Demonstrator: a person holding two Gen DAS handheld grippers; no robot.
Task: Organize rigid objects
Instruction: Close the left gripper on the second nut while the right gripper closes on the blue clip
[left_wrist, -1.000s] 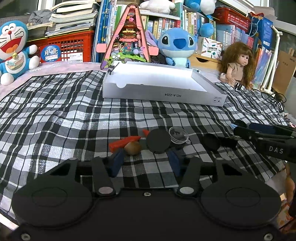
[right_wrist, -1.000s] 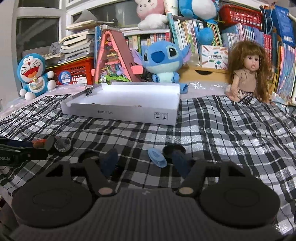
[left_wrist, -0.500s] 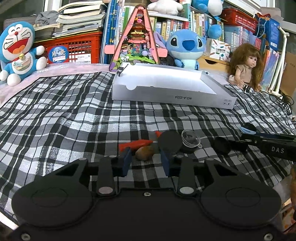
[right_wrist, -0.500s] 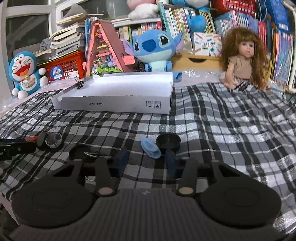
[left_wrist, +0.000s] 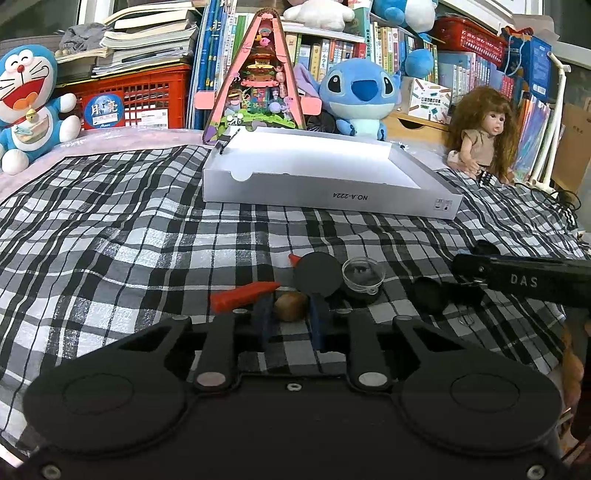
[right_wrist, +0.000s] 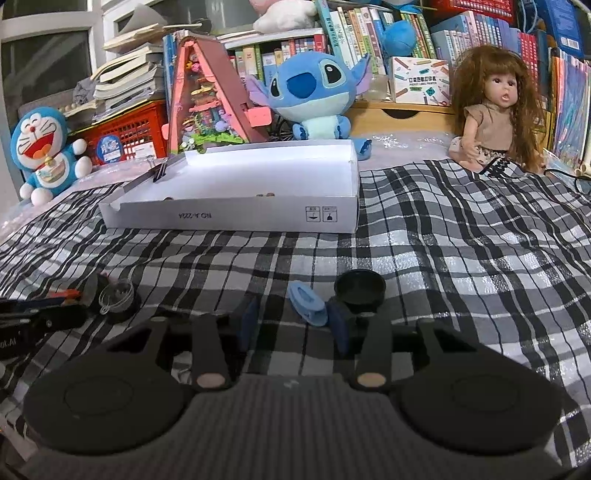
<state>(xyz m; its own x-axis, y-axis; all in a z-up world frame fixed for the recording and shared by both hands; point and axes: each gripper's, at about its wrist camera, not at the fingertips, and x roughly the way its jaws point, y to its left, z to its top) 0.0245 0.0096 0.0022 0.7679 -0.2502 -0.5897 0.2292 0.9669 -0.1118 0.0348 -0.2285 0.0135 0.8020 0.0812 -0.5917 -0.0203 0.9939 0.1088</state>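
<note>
Small rigid objects scattered on a plaid-covered bed (left_wrist: 110, 236)

A white box (left_wrist: 325, 173) is seen at upper centre. A brown nut (left_wrist: 290, 306) at lower centre is being closed on by the left hand-held gripper (left_wrist: 290, 321); the right hand-held gripper (right_wrist: 295, 325) is held half open beside a blue clip (right_wrist: 308, 302).

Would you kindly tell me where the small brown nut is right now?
In the left wrist view, the brown nut lies on the checked cloth between the left gripper's blue fingers, just right of the red piece.
</note>
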